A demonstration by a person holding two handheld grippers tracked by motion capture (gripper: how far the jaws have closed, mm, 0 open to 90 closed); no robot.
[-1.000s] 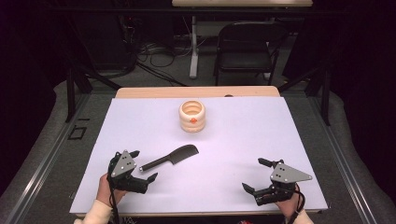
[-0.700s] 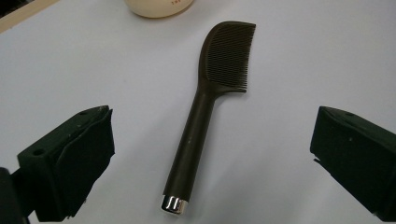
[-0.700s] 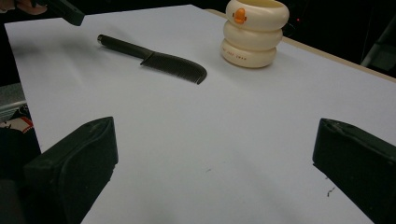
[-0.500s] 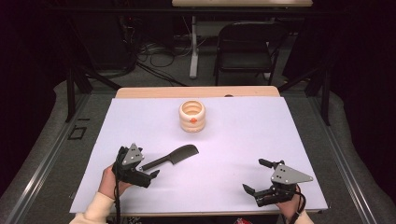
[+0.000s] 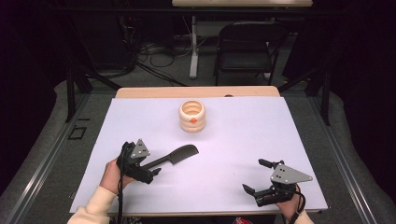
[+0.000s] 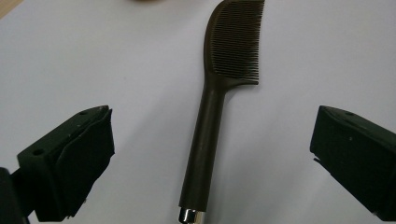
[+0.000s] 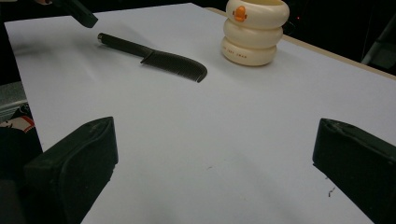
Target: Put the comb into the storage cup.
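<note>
- The left gripper (image 5: 148,173) hangs low over the near-left part of the white sheet (image 5: 233,140), held in the person's left hand (image 5: 113,175). Its jaws are spread wide and grip nothing.
- The comb (image 6: 219,98) lies flat on the sheet, straight ahead of that gripper and between its two jaws. In the left gripper view the handle runs up the middle with the toothed head at the far end, and clear sheet shows on both sides of it.
- The step in hand looks like closing on the handle. To do it well, I would keep the handle centred between the jaws, so both pads meet it together and it does not skid aside.
- The handle is round and smooth, so a grip around its middle seems safer than one at the metal-tipped end (image 6: 190,215) nearest the gripper, where the comb could tip.
- The jaws would need to come right down to the sheet before closing, as the handle is thin and lies low.
- Beyond the comb's head, farther from the left gripper, stands the cream ringed cup (image 5: 192,116), upright and well apart from the comb.
- The right gripper (image 5: 259,192) rests at the near-right part of the sheet, jaws wide apart and empty. From it, the comb (image 7: 154,57) lies far ahead to the left.
</note>
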